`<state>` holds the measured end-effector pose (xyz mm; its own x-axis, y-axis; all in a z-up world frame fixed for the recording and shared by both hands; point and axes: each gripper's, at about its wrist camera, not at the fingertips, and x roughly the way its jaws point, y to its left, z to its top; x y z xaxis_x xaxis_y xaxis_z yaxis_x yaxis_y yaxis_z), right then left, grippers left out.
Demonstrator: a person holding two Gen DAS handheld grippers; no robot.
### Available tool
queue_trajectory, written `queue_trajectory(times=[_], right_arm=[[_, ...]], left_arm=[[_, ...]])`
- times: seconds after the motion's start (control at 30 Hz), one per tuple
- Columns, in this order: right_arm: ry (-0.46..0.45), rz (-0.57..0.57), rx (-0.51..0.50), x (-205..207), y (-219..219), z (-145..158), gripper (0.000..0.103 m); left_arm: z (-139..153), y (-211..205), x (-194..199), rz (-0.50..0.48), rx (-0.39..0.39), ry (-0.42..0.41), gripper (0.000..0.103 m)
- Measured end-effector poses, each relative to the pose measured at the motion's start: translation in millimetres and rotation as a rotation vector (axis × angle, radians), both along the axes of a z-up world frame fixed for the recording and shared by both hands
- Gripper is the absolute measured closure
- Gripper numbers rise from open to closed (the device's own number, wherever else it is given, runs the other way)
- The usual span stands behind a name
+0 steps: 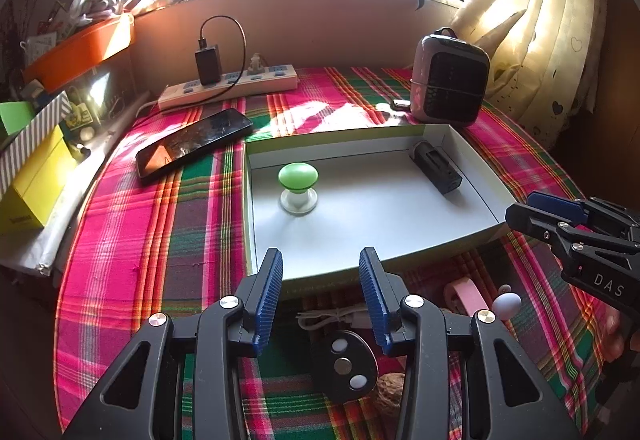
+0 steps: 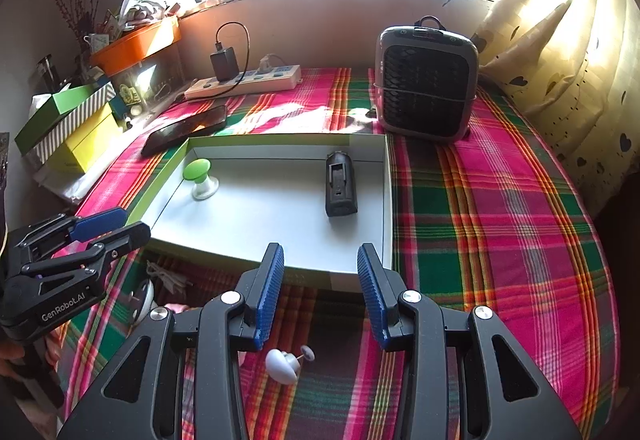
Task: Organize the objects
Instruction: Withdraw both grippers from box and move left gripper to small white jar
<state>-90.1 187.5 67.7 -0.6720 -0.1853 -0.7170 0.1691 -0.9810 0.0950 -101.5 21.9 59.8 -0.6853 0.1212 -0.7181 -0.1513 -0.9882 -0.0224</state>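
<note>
Both grippers' fingers parted, empty; small white plastic egg-shaped hook [image 2: 282, 364], just below right gripper [image 2: 320, 296], likely light, slippery: pinch its sides.

Both wrist cams sit low over the table near edge, facing the window. Left cam looks from left of the box [image 1: 372, 199], close in; right cam from its right, similar height. Shared: box [image 2: 280, 207], phone, power strip, heater. Each sees the other tool at frame edge.
</note>
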Motion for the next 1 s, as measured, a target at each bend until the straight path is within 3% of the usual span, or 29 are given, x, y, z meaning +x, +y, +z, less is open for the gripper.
queue_trajectory(times=[0.5,1.0], right_arm=[[-0.023,0.027,-0.011,38,8,-16,0.063],[-0.020,0.030,0.015,65,10,-24,0.063]], left_arm=[[-4,4,53,-0.100,0.060,-0.030,0.065],[-16,28,89,-0.282,0.142,-0.101,0.065]])
